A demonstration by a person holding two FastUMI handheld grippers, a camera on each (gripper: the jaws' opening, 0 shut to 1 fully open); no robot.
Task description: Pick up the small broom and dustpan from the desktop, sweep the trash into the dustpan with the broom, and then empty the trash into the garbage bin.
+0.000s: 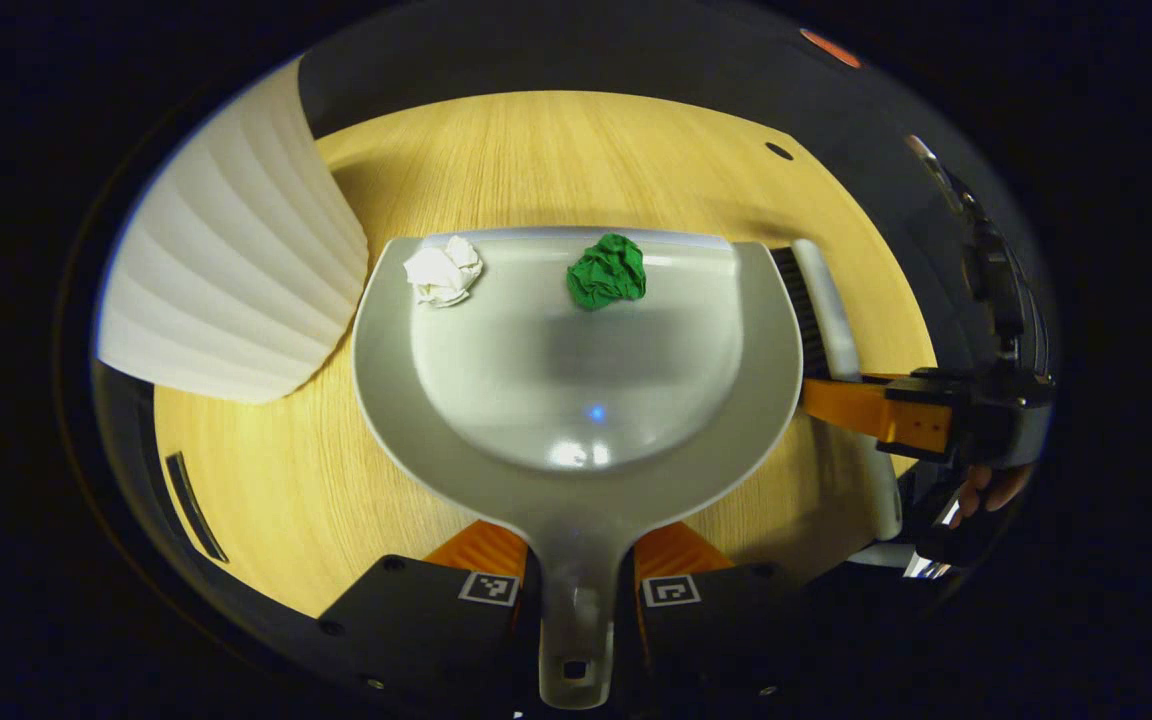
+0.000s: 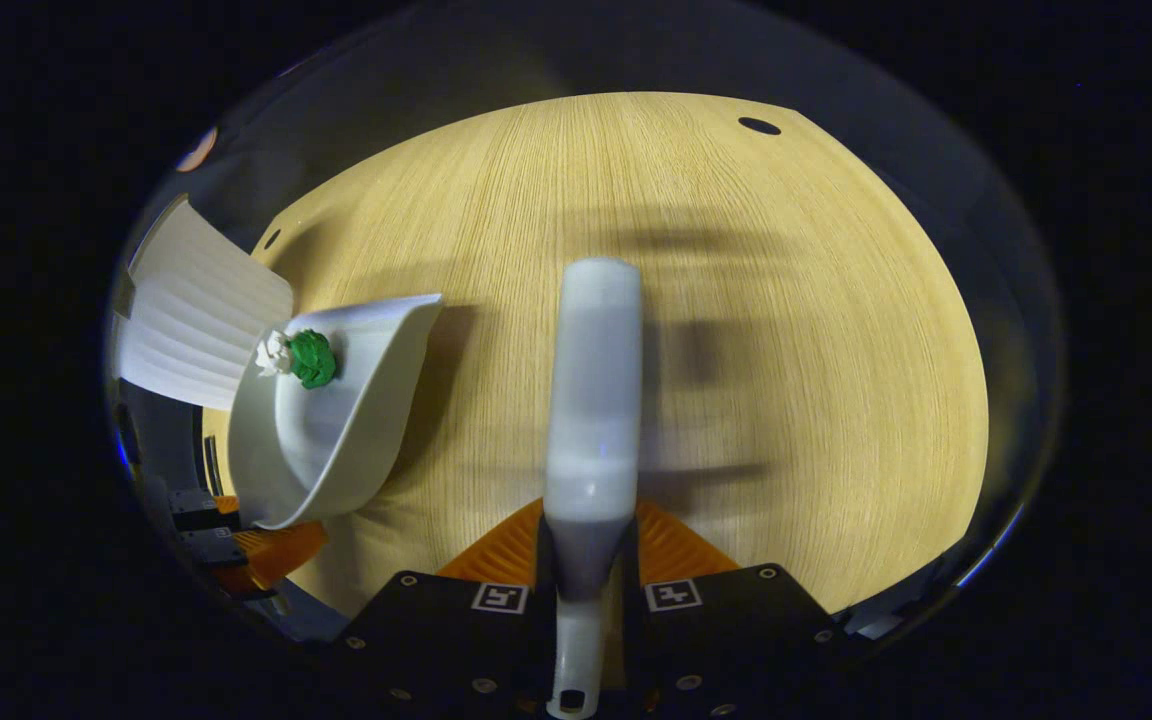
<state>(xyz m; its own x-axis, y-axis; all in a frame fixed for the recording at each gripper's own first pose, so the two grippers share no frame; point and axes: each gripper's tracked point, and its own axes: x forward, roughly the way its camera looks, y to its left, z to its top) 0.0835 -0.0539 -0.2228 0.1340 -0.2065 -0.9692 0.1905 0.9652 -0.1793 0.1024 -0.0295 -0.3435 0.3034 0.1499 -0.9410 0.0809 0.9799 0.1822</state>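
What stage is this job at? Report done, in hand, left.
Done: the white paper ball and green paper ball lie in the dustpan. In hand: the left hand-held gripper grips the dustpan's handle and the right hand-held gripper grips the broom. Left: tipping the trash into the white ribbed bin beside the dustpan.

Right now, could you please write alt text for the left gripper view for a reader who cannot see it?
The left tool grips the handle of a grey dustpan holding a white paper ball and a green paper ball near its front lip. A white ribbed bin stands at its left on the wooden desktop; the right tool holds the broom alongside.
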